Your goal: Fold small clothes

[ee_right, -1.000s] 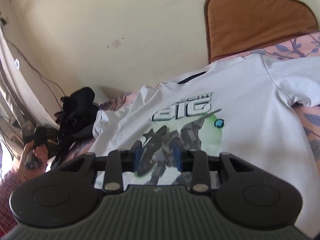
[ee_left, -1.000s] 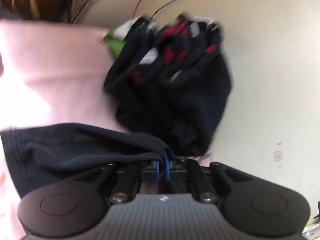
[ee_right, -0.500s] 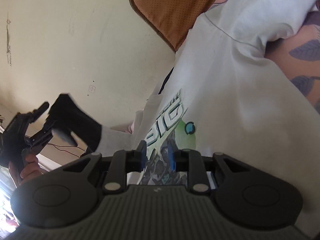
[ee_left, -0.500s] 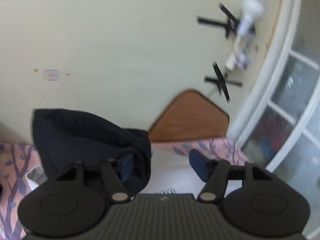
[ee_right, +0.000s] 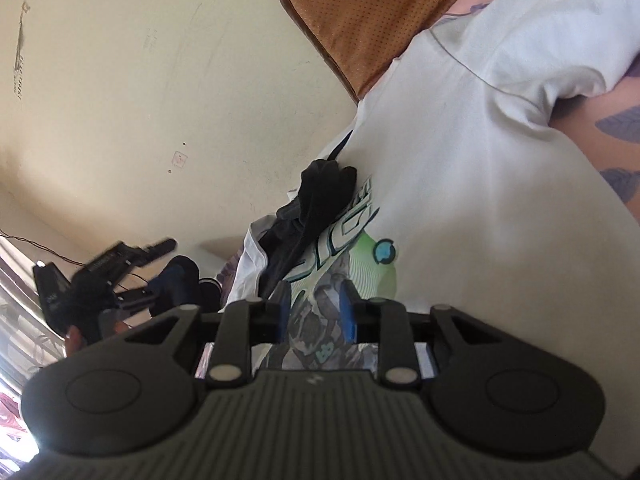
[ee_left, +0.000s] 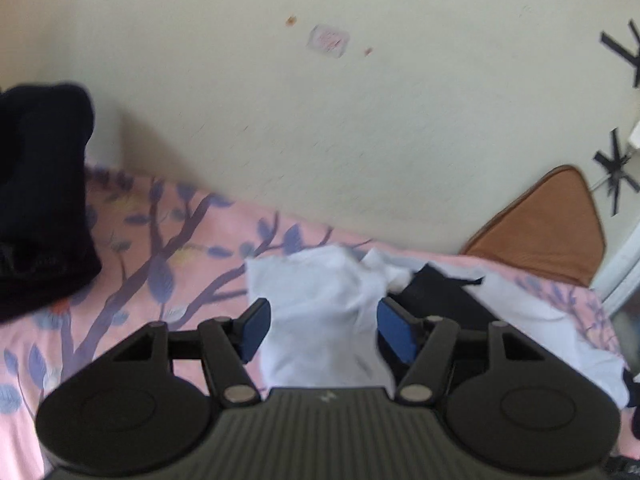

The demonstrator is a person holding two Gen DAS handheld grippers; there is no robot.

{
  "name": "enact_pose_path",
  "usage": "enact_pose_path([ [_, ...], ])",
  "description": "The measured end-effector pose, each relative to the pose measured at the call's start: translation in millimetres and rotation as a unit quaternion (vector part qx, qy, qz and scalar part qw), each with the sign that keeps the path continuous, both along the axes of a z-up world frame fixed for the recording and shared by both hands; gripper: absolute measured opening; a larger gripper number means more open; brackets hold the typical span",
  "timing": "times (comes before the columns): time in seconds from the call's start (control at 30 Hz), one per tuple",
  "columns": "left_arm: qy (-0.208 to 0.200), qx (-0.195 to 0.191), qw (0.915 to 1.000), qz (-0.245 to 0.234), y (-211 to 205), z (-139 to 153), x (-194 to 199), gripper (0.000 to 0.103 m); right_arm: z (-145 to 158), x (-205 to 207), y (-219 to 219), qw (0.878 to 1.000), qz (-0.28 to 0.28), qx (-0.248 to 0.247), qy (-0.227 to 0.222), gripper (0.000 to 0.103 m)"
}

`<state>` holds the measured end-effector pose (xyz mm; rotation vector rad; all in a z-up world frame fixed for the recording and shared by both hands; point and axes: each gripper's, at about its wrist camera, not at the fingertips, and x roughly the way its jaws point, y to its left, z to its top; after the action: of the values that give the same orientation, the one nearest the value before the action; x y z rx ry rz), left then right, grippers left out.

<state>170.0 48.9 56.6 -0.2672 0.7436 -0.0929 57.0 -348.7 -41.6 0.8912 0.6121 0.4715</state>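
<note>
- Right gripper (ee_right: 315, 307): jaws part-way apart and opening at this moment. The printed front of the white T-shirt (ee_right: 480, 184) shows in the gap between the blue pads (ee_right: 347, 312); whether the pads touch the cloth cannot be told.
- Left gripper (ee_left: 320, 330): jaws released and standing wide, nothing gripped. White cloth of the T-shirt (ee_left: 320, 312) lies below the gap, clear of both pads; this view is blurred.
- White T-shirt: spread face up on the pink bedsheet with a purple branch print (ee_left: 160, 248); a green and grey graphic with lettering sits on its chest.
- Small dark garment (ee_right: 316, 208): lies crumpled on the T-shirt near the neckline and left shoulder area, free of both grippers. In the left wrist view it appears as a dark patch (ee_left: 440, 292) on the white cloth, just beyond the right-hand pad.
- Pile of dark clothes (ee_left: 40, 200): sits on the bedsheet at the left edge, against the wall, well apart from the T-shirt.
- Brown cushion (ee_right: 352, 20): stands against the cream wall (ee_left: 320, 120) beyond the T-shirt.
- Left gripper, seen from the right wrist view (ee_right: 136, 276): held over the bed's far side, a person's hand partly visible beneath it.
</note>
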Motion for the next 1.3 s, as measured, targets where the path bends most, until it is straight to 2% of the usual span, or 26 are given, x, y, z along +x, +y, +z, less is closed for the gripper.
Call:
enact_pose_path([
  [0.1, 0.020, -0.043, 0.9988, 0.011, 17, -37, -1, 0.058, 28, 9, 9, 0.997, 0.003, -0.076, -0.034, 0.031],
  [0.17, 0.026, -0.058, 0.9978, 0.018, 19, -52, 1, 0.055, 51, 28, 18, 0.992, 0.010, -0.116, -0.056, 0.032],
  [0.27, -0.022, -0.020, 0.9994, 0.015, 18, -59, -11, 0.051, 69, 72, 39, 0.982, 0.013, -0.180, -0.063, 0.035],
  [0.3, -0.034, 0.009, 0.9993, 0.011, 12, -61, -13, 0.044, 68, 88, 45, 0.979, 0.015, -0.197, -0.054, 0.036],
  [0.33, -0.035, 0.029, 0.9988, 0.016, 8, -59, -13, 0.033, 65, 103, 52, 0.976, 0.018, -0.211, -0.044, 0.037],
  [0.37, -0.034, 0.033, 0.9987, 0.017, 7, -59, -12, 0.028, 57, 118, 57, 0.974, 0.023, -0.222, -0.031, 0.036],
  [0.4, -0.034, 0.028, 0.9988, 0.021, 8, -58, -10, 0.021, 51, 128, 62, 0.973, 0.029, -0.226, -0.020, 0.032],
  [0.43, -0.033, 0.020, 0.9990, 0.023, 11, -59, -9, 0.018, 46, 134, 65, 0.973, 0.037, -0.227, -0.010, 0.021],
  [0.47, -0.033, 0.013, 0.9991, 0.025, 14, -59, -9, 0.017, 45, 133, 67, 0.972, 0.041, -0.231, -0.004, 0.006],
  [0.57, -0.033, 0.005, 0.9991, 0.027, 17, -60, -8, 0.015, 62, 91, 63, 0.968, 0.032, -0.243, -0.059, 0.006],
  [0.6, -0.034, 0.006, 0.9990, 0.030, 17, -61, -7, 0.015, 65, 76, 64, 0.970, 0.020, -0.235, -0.061, 0.006],
  [0.67, -0.035, 0.009, 0.9988, 0.033, 16, -62, -5, 0.015, 55, 65, 68, 0.972, 0.018, -0.231, -0.030, 0.006],
  [0.73, -0.036, 0.017, 0.9986, 0.034, 14, -61, -6, 0.018, 39, 69, 75, 0.964, 0.029, -0.263, -0.005, 0.011],
  [0.77, -0.037, 0.018, 0.9986, 0.033, 14, -61, -6, 0.018, 34, 71, 76, 0.963, 0.027, -0.267, -0.012, 0.016],
  [0.83, -0.043, 0.013, 0.9986, 0.028, 16, -59, -11, 0.020, 38, 69, 61, 0.971, 0.008, -0.237, 0.004, 0.027],
  [0.9, -0.065, -0.006, 0.9976, 0.023, 22, -54, -19, 0.026, 52, 52, 33, 0.981, -0.020, -0.194, -0.016, 0.030],
  [0.93, -0.079, -0.010, 0.9965, 0.025, 24, -51, -23, 0.029, 60, 40, 17, 0.981, -0.044, -0.188, -0.030, 0.030],
  [1.0, -0.113, -0.026, 0.9929, 0.025, 29, -40, -34, 0.029, 70, 7, -24, 0.976, -0.116, -0.179, -0.045, 0.030],
  [1.1, -0.146, -0.073, 0.9865, -0.014, 28, -27, -44, 0.029, 60, -44, -98, 0.964, -0.229, -0.131, -0.014, 0.030],
  [1.2, -0.127, -0.061, 0.9877, -0.068, 6, -31, -41, 0.029, 37, -78, -147, 0.950, -0.303, -0.073, 0.027, 0.030],
  [1.3, -0.083, -0.038, 0.9898, -0.110, -10, -43, -32, 0.029, 18, -90, -169, 0.933, -0.355, -0.029, 0.054, 0.030],
])
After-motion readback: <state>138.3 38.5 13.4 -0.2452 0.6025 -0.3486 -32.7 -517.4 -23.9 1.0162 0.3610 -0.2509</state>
